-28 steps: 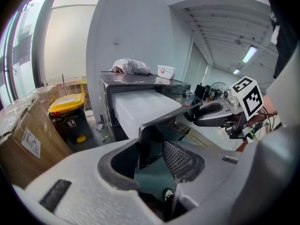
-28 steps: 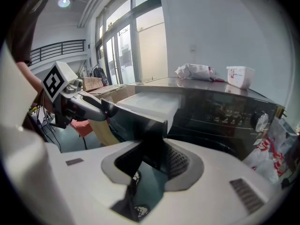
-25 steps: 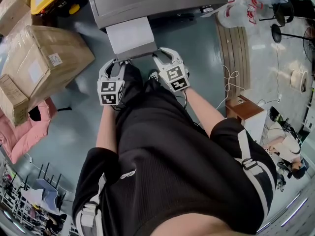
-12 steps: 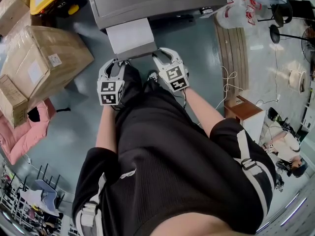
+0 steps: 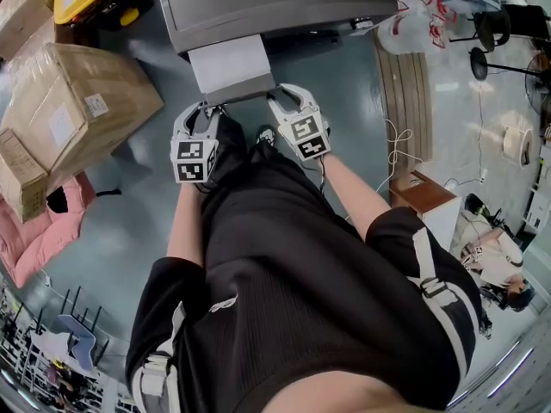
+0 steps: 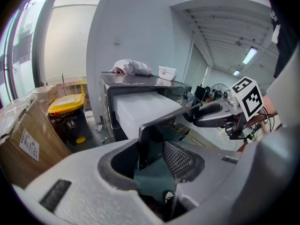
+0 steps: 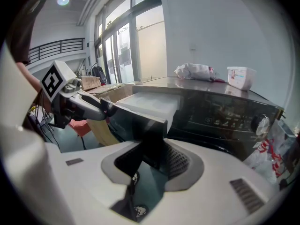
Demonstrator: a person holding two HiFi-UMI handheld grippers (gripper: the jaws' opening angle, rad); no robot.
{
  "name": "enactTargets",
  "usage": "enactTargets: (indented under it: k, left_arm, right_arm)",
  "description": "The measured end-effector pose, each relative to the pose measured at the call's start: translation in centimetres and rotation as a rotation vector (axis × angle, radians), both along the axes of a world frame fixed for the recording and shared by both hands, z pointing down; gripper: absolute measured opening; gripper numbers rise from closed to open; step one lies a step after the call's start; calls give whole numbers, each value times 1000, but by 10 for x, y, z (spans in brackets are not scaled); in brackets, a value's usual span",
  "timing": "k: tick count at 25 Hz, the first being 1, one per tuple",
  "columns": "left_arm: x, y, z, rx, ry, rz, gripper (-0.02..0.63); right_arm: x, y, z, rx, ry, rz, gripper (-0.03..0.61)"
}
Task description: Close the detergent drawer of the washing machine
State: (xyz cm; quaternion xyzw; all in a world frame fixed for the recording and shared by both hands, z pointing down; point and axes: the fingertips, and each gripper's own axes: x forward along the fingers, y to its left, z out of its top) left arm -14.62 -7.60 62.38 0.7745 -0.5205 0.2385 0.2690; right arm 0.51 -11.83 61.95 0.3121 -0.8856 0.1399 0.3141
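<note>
- Head view: a washing machine (image 5: 275, 3) is seen from above at top centre, w/ its detergent drawer (image 5: 228, 63) pulled out toward the person. The left gripper (image 5: 205, 110) & right gripper (image 5: 286, 93) are held at the drawer's front edge, one at each end. A cardboard box (image 5: 73, 101) is seen on the floor at left.
- Left gripper view: jaws are parted, nothing clamped. A corner of the drawer's dark front panel (image 6: 152, 135) is seen between them, w/ the white drawer body behind.
- Right gripper view: jaws are likewise released & apart, w/ the panel's other corner between them. The machine's control panel (image 7: 225, 121) is seen at right, & a small white tub (image 7: 241, 77) on the machine's top.
</note>
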Motion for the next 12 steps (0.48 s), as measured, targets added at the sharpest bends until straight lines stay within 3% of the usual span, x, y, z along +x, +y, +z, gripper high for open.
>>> enactTargets:
  k: [12]
  left_arm:
    - [-2, -5, 0, 1, 1, -9, 169]
  right_arm:
    - [-2, -5, 0, 1, 8, -6, 131]
